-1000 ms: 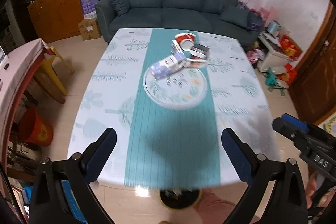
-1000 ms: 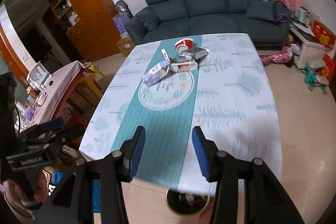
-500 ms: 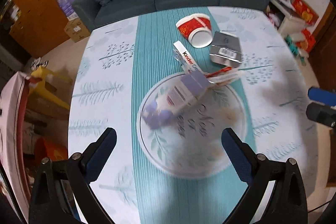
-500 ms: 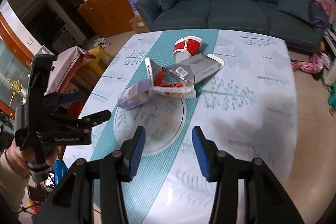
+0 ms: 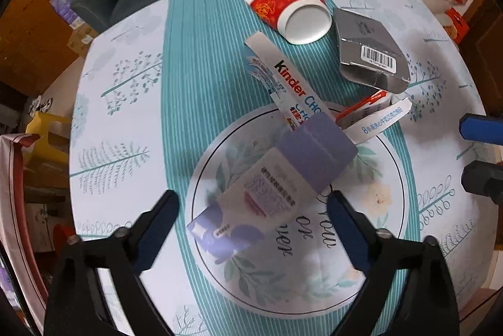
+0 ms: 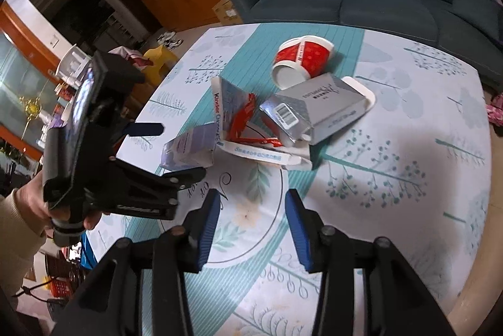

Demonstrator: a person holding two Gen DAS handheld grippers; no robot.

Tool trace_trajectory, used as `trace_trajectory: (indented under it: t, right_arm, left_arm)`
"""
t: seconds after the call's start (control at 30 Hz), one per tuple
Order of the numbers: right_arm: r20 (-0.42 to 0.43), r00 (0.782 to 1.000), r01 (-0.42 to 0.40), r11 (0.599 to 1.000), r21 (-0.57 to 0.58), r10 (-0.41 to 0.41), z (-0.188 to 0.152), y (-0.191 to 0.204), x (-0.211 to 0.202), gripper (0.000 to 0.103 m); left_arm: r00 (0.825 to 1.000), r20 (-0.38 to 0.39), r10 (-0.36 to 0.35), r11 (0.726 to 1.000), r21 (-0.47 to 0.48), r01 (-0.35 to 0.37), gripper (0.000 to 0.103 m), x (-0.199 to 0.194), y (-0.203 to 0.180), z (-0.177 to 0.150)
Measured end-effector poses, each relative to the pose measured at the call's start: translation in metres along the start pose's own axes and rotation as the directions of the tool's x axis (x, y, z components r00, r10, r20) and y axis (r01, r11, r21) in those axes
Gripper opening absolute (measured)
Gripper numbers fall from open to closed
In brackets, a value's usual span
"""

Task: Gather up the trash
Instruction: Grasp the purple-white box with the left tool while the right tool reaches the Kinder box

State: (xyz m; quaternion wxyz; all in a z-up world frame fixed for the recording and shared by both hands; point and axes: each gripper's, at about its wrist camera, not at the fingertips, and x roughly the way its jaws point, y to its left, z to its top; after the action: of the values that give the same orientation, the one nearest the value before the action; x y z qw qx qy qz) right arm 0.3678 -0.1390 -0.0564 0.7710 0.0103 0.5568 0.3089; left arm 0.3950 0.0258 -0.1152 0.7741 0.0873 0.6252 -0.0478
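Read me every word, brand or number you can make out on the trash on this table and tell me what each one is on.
"Kinder CHO...", cut off: long white chocolate box.
"8", then small unreadable characters: white carton flap.
Barcode, digits too small: grey box.
Purple print, blurred: purple and white box.
Cursive, upside down, partly hidden, not safely readable: tablecloth.
Red cup: pattern only.

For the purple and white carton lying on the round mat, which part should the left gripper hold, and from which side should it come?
Probably from above, across the short width near the middle of the purple and white carton. It lies flat on the round mat, a long box, and the left gripper hangs open straddling it. The far end leans against the Kinder wrapper, so avoid that end.
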Motion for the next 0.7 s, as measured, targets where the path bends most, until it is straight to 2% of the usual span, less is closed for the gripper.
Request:
trace_trajectory:
  t: [0.03,0.07,0.2,0.23,0.27,0.33,0.47,0.7]
  right_arm:
    - [-0.002,1.0,-0.004,1.0,-0.005,0.004,0.001,0.001,0.001,0.043]
    - [-0.004,1.0,-0.011,1.0,-0.011,0.011,0.003,0.002,0.002,0.043]
    - [-0.008,1.0,-0.023,0.999,-0.023,0.023,0.01,0.005,0.008,0.043]
    - [-0.009,1.0,-0.024,0.999,-0.026,0.024,0.012,0.006,0.009,0.043]
    - [-0.011,1.0,-0.026,0.999,-0.031,0.026,0.014,0.008,0.011,0.043]
    - [-0.012,1.0,-0.028,0.999,-0.041,0.028,0.018,0.012,0.015,0.043]
    - [-0.017,1.0,-0.026,0.997,-0.067,0.025,0.029,0.022,0.027,0.043]
    - [-0.04,0.999,0.015,0.992,-0.122,-0.02,0.05,0.039,0.062,0.043]
  left_arm:
    - [1.0,-0.011,-0.009,1.0,0.001,0.009,0.073,0.003,0.0,0.001]
    - [1.0,-0.023,-0.015,1.0,-0.003,0.015,0.067,0.006,0.001,0.002]
    - [1.0,-0.019,-0.017,0.999,-0.043,0.016,0.059,0.007,0.006,-0.002]
    - [1.0,-0.015,-0.024,0.998,-0.065,0.023,0.052,0.005,0.009,-0.004]
    - [0.999,-0.014,-0.031,0.995,-0.094,0.03,0.04,0.003,0.011,-0.006]
    - [0.999,-0.015,-0.043,0.988,-0.15,0.041,0.033,0.001,0.019,-0.011]
    - [0.998,0.009,-0.059,0.957,-0.283,0.059,0.033,-0.005,0.035,-0.028]
    - [0.994,0.074,-0.08,0.892,-0.441,0.104,0.033,-0.019,0.05,-0.054]
